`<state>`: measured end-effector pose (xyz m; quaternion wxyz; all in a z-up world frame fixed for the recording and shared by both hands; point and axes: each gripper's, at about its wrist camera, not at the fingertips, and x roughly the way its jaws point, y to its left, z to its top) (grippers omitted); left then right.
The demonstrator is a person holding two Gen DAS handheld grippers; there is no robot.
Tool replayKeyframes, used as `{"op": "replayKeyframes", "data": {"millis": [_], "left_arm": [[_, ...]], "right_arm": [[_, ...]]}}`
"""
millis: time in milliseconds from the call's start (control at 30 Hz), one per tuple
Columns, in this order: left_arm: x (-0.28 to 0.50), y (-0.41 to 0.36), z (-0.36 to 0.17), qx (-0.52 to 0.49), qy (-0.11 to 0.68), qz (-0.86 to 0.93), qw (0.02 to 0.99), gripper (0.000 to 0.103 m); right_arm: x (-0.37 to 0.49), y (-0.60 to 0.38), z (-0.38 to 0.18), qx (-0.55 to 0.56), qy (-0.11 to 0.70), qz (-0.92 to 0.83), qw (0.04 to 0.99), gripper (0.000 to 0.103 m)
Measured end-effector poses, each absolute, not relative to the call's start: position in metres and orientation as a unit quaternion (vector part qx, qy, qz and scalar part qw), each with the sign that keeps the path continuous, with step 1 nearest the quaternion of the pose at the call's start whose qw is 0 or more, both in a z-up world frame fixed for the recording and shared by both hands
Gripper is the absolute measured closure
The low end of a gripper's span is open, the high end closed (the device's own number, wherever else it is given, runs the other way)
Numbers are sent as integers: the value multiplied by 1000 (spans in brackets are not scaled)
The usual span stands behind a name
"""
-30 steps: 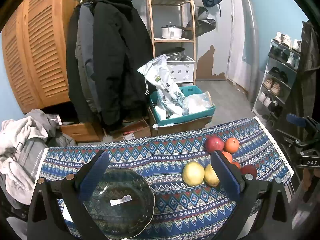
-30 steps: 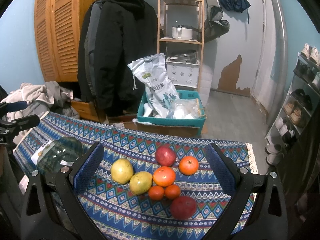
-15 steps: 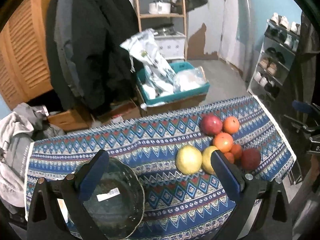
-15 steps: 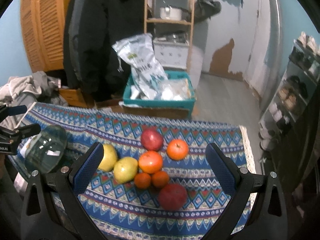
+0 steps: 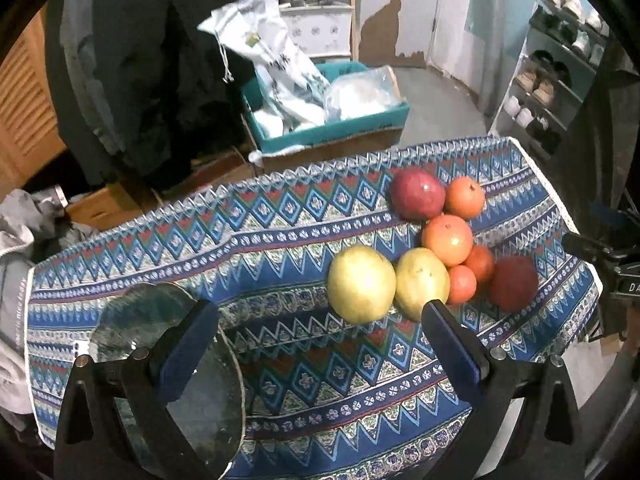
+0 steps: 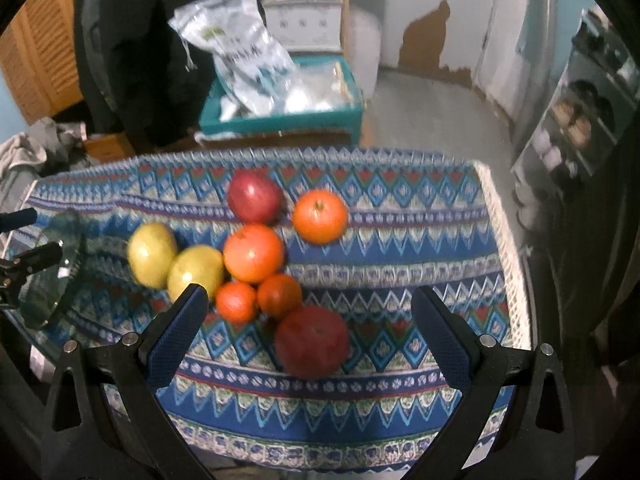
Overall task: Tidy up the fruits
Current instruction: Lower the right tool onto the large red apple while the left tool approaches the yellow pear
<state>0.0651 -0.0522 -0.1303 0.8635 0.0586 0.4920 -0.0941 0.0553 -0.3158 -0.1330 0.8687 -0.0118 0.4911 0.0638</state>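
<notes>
Several fruits lie clustered on a blue patterned tablecloth point(image 5: 280, 240): two yellow pears point(image 5: 361, 284) point(image 6: 152, 254), two red apples point(image 5: 417, 195) point(image 6: 312, 342), and several oranges point(image 5: 447, 240) point(image 6: 253, 253). A clear glass bowl point(image 5: 160, 364) sits at the cloth's left end; it also shows in the right wrist view point(image 6: 52, 272). My left gripper point(image 5: 320, 344) is open and empty, above the cloth between the bowl and the pears. My right gripper point(image 6: 306, 336) is open and empty, its jaws standing wide around the near red apple.
Behind the table stand a teal crate with plastic bags point(image 5: 324, 120), hanging dark coats point(image 5: 152, 60), a wooden shelf point(image 5: 300, 0) and a shoe rack point(image 5: 560, 60) at the right. Grey clothes point(image 5: 16, 240) lie at the left. The cloth's right edge point(image 6: 504, 240) is fringed.
Both grippers have moved forward and tilted down toward the table. The fruits now look larger and closer. Both stay open, and nothing on the cloth has moved.
</notes>
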Motion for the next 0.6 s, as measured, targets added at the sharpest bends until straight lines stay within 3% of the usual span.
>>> {"op": "replayKeyframes", "data": {"millis": [600], "left_arm": [[92,-68,-195,80,552,-88,825,0]], "right_arm": [[82,-311,-230,-38,613,73,786,3]]}}
